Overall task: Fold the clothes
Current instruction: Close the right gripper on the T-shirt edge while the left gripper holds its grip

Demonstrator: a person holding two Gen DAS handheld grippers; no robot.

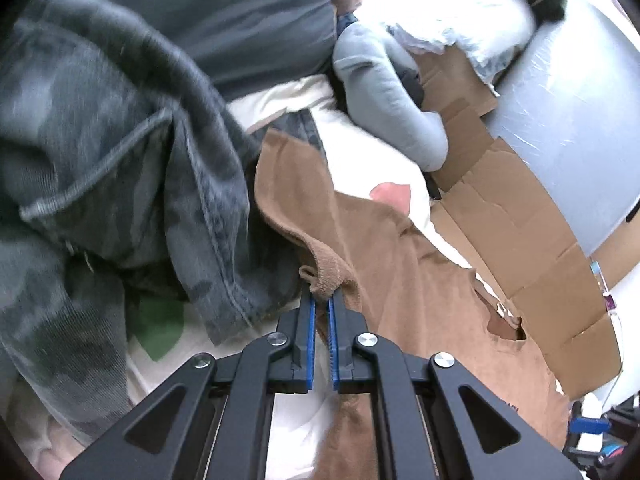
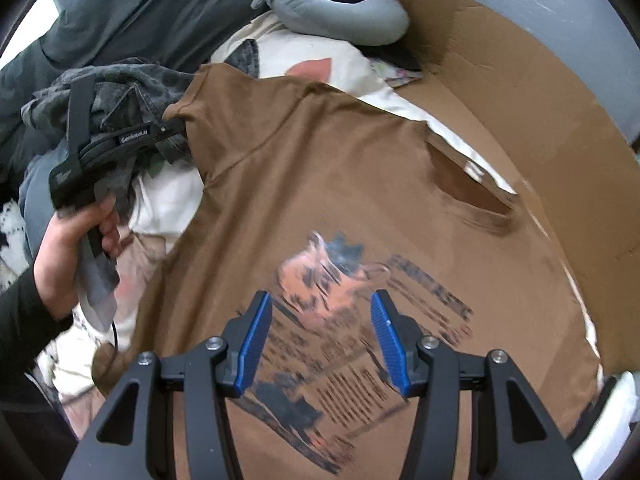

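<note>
The brown T-shirt [image 2: 340, 152] lies spread, print side up, across a white printed bedsheet [image 2: 168, 200], its right part running onto flattened cardboard [image 2: 520, 92]; the neck opening sits to the right and one sleeve reaches to the far left. The left gripper [image 1: 322, 300] has its blue-padded jaws closed on the hem of that sleeve, a small fold of brown fabric bunched between the tips, and in the right wrist view the person's hand [image 2: 68, 248] is seen holding that tool beside the sleeve. The right gripper [image 2: 320, 340] hovers over the printed graphic with its jaws standing apart and nothing between them. The step in hand looks like folding the sleeve inward over the body. To do it well, the pinch should take the whole sleeve edge, not one layer, then carry it up and across toward the shirt's centre line, keeping the fabric taut so it lands flat; the free gripper could press the body down or take the bottom hem to stop the shirt sliding. Just left of the shirt a heap of grey camouflage clothes [image 1: 100, 152] crowds the sleeve and could snag. Farther off lie a grey neck pillow [image 2: 340, 12] and dark green bedding [image 2: 160, 4].
</note>
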